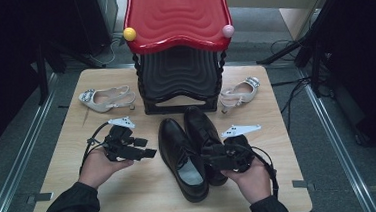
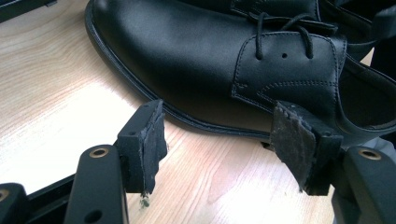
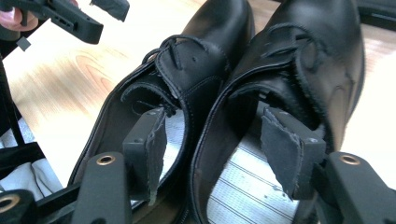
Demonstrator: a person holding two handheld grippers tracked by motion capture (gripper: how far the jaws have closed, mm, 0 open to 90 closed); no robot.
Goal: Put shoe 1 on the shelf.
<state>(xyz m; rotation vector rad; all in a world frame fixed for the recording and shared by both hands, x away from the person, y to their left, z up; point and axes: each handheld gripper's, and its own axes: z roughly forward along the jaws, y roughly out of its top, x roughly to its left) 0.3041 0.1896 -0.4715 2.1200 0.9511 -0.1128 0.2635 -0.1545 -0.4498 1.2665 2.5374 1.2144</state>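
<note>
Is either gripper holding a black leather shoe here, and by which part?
Nothing is held: left gripper and right gripper stand open at the black leather shoes.

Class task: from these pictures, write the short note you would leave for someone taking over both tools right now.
Left tool: open, holding nothing, beside the left black shoe.
Right tool: open, one jaw inside each shoe at the heel ends, straddling the two inner walls; no grip yet.
Things: left black shoe and right black shoe lie side by side mid-table, toes toward the rack. White sandals flank the rack.
Done: shoes paired.
Left: probably close on the pair and lift it to the rack.
</note>
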